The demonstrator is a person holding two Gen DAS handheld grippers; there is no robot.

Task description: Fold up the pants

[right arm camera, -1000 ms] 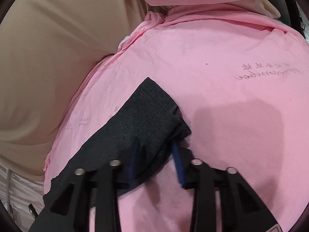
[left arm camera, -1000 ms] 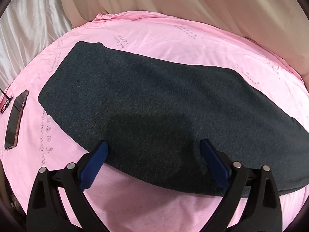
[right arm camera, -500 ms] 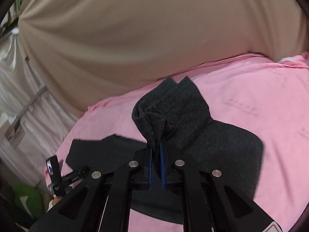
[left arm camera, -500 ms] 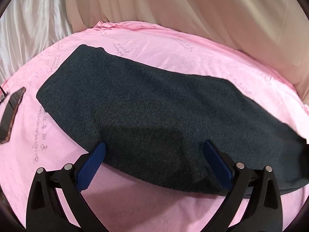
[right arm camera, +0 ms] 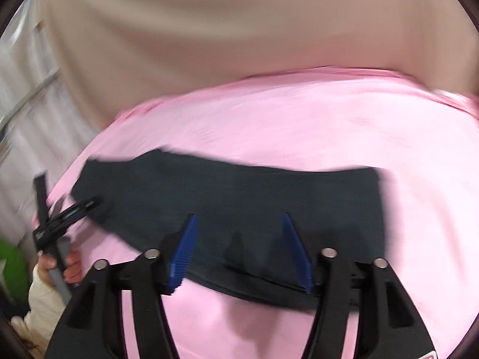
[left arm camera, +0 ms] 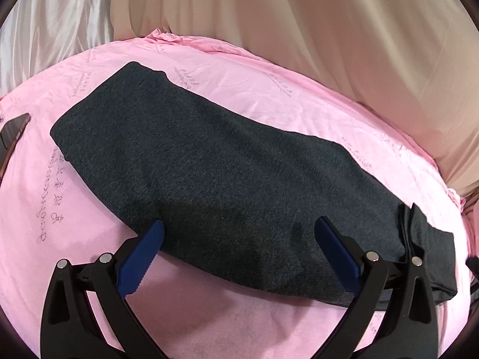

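Note:
Dark grey pants (left arm camera: 227,173) lie as a long folded band on the pink sheet (left arm camera: 74,179). Their right end is folded back on itself, and the folded edge (left arm camera: 428,239) shows in the left wrist view. My left gripper (left arm camera: 239,248) is open and empty, hovering over the near edge of the pants. In the blurred right wrist view the pants (right arm camera: 239,194) lie flat, and my right gripper (right arm camera: 239,245) is open and empty above their near edge. The left gripper (right arm camera: 74,209) also shows there at the far left, held by a hand.
A phone (left arm camera: 13,131) lies on the sheet at the left edge. Beige curtain (left arm camera: 329,30) hangs behind the bed and white curtain (left arm camera: 54,30) at the back left. A green object (right arm camera: 12,269) sits at the far left beside the bed.
My right gripper carried the pants' leg end up and over toward the left, then opened and let it go. The pants now lie shorter, with the right end folded. The left gripper stayed open.

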